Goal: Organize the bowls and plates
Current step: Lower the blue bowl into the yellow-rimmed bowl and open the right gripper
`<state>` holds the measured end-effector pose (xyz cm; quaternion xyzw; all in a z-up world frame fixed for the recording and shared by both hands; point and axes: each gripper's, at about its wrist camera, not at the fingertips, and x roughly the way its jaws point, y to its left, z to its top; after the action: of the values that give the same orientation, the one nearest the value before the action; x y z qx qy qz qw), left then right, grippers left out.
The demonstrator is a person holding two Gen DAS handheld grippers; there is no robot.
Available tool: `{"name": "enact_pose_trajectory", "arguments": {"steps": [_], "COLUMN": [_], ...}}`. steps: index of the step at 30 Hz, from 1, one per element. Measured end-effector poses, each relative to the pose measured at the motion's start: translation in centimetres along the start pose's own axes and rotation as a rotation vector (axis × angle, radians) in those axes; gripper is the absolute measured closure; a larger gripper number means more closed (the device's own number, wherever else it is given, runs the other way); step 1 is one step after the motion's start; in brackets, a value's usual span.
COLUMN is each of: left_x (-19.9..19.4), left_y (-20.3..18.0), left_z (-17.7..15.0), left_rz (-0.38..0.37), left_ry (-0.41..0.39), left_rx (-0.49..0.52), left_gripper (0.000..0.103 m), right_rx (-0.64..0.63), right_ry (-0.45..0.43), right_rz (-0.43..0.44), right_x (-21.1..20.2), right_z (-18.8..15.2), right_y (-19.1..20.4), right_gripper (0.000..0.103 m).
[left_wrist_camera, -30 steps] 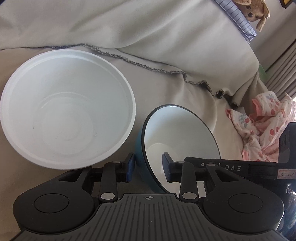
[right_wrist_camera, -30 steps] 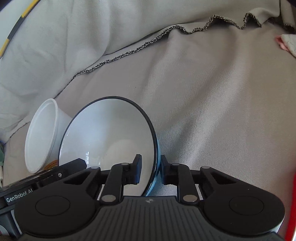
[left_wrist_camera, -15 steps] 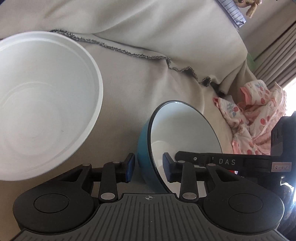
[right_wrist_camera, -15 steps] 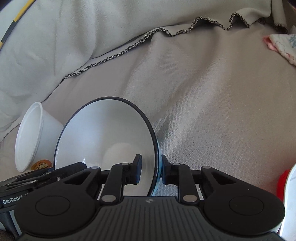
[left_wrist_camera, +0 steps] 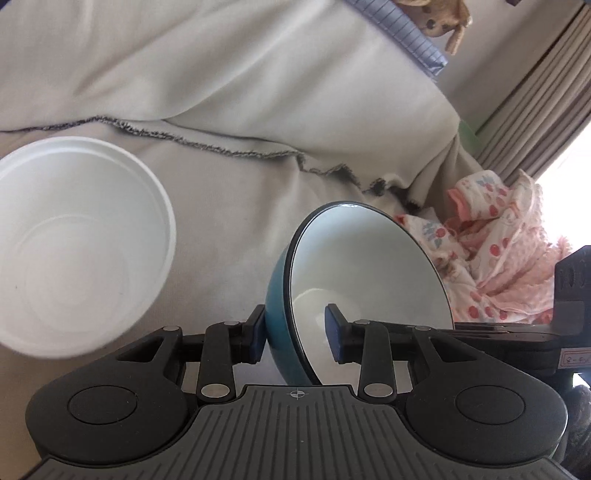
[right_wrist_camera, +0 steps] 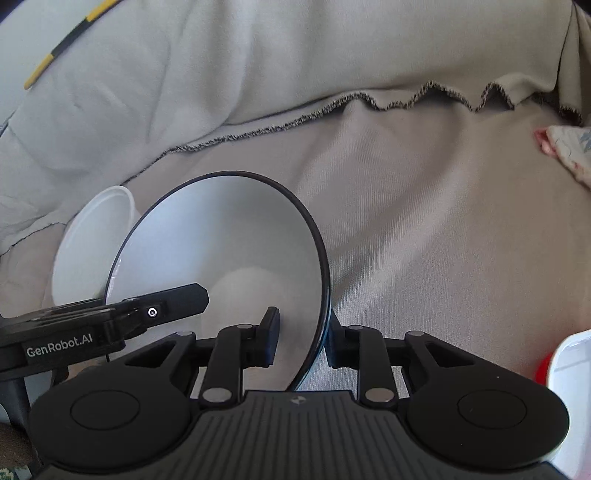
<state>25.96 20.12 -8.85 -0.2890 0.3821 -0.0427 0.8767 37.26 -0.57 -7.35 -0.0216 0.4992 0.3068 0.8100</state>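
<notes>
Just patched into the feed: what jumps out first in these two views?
A blue bowl, white inside, is tipped on edge with both tongs on its rim, the left tongs and the right tongs. A white plastic bowl sits left of it on the beige blanket.

I saw a pale grey blanket (left_wrist_camera: 229, 206) spread across most of the left wrist view, its dark frayed hem (left_wrist_camera: 207, 146) running from the left edge toward the centre right. At the right edge lay a crumpled pink cloth with red cherries (left_wrist_camera: 491, 254), with beige curtains (left_wrist_camera: 532, 107) in the upper right and a brown plush toy (left_wrist_camera: 436, 16) at the top. In the right wrist view I noticed a yellow and black strip (right_wrist_camera: 62, 48) in the upper left.
</notes>
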Motion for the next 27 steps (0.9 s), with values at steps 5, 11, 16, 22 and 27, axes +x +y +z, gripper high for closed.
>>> {"name": "enact_pose_trajectory", "arguments": {"steps": [5, 11, 16, 22, 27], "left_x": [-2.1, -0.8, 0.5, 1.3, 0.8], "left_y": [-3.1, -6.0, -7.2, -6.6, -6.5], "left_z": [-1.8, -5.1, -7.4, -8.0, -7.7], "left_rz": [-0.104, -0.157, -0.098, -0.046, -0.048], "left_ry": [0.085, 0.204, 0.264, 0.274, 0.271], "left_rx": [0.024, 0.083, 0.143, 0.144, 0.142], "left_gripper": [0.067, 0.067, 0.067, 0.067, 0.068], "right_rx": [0.021, 0.070, 0.125, 0.154, 0.138], "right_ry": [-0.021, 0.006, 0.045, 0.057, 0.039], "right_rz": [-0.019, -0.059, -0.073, -0.054, -0.069], "right_x": [-5.3, -8.7, -8.3, -7.7, -7.4], "right_z": [-2.1, -5.8, -8.6, -10.1, -9.9], "right_y": [-0.7, -4.6, -6.7, -7.6, -7.3], "right_gripper": [0.079, 0.079, 0.079, 0.079, 0.079]}}
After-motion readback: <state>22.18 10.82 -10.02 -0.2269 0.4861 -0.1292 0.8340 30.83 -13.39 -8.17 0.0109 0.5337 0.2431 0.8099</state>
